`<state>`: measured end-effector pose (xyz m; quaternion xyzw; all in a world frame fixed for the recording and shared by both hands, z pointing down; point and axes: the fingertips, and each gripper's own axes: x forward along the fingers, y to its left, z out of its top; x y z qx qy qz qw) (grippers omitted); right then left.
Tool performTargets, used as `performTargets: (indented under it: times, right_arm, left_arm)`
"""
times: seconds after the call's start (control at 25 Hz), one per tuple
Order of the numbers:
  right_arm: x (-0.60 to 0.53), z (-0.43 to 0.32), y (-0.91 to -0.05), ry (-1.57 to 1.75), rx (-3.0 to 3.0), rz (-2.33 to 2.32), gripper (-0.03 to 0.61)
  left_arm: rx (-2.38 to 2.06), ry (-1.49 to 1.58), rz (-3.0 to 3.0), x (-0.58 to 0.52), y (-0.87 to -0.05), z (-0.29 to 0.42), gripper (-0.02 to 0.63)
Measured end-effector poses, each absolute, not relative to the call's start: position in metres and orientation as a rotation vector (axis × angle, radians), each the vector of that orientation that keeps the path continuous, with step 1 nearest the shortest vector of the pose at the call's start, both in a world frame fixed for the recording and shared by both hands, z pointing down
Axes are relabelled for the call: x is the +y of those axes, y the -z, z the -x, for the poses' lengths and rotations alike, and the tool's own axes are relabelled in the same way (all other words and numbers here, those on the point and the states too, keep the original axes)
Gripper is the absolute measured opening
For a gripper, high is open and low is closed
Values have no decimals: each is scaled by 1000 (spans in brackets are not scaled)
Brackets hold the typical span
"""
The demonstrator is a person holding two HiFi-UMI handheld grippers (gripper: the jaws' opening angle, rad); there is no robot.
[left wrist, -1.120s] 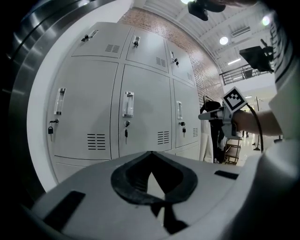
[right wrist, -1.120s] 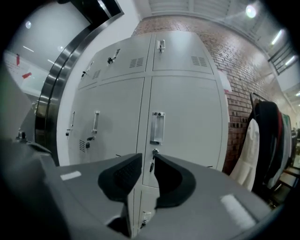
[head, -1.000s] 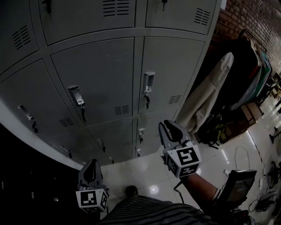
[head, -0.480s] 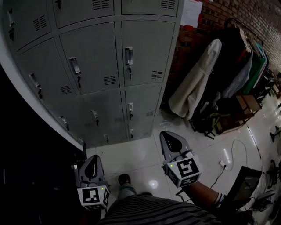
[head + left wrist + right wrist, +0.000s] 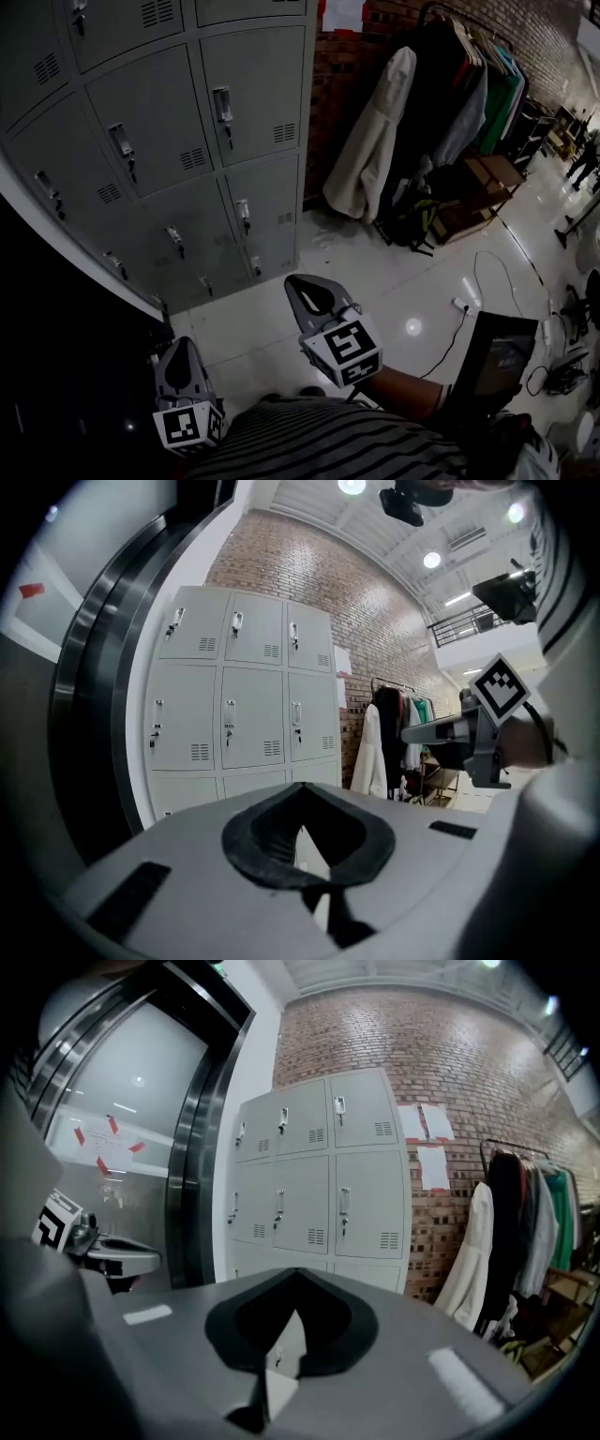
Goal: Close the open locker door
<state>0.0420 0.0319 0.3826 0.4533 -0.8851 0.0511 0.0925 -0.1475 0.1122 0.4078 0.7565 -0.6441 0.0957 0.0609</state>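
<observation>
The grey lockers (image 5: 187, 141) stand at the upper left of the head view, and every door I can see lies flush with its handle in place. They show again in the left gripper view (image 5: 239, 705) and the right gripper view (image 5: 319, 1185). My left gripper (image 5: 178, 345) hangs low at the bottom left, well short of the lockers, its jaws (image 5: 300, 787) shut on nothing. My right gripper (image 5: 298, 281) is over the floor in the middle, also away from the lockers, shut and empty (image 5: 298, 1274).
A clothes rack (image 5: 459, 84) with a pale coat (image 5: 370, 150) stands against the brick wall (image 5: 337, 66) right of the lockers. Boxes and bags (image 5: 469, 187) sit under it. A cable (image 5: 487, 281) runs over the glossy floor. A dark metal door frame (image 5: 187, 1147) lies left of the lockers.
The view has swung right and back: the lockers have slid left and farther off, and the clothes rack has come into view. The right gripper's jaws have closed. Both grippers have dropped lower.
</observation>
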Motion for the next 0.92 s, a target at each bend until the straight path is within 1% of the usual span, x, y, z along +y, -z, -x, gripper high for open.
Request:
performTargets:
  times: [0.92]
  right_arm:
    - [41,9,-386,-74,-2611,-1254,0]
  left_arm:
    - [-1908,-252,-2275,113,-418,168,3]
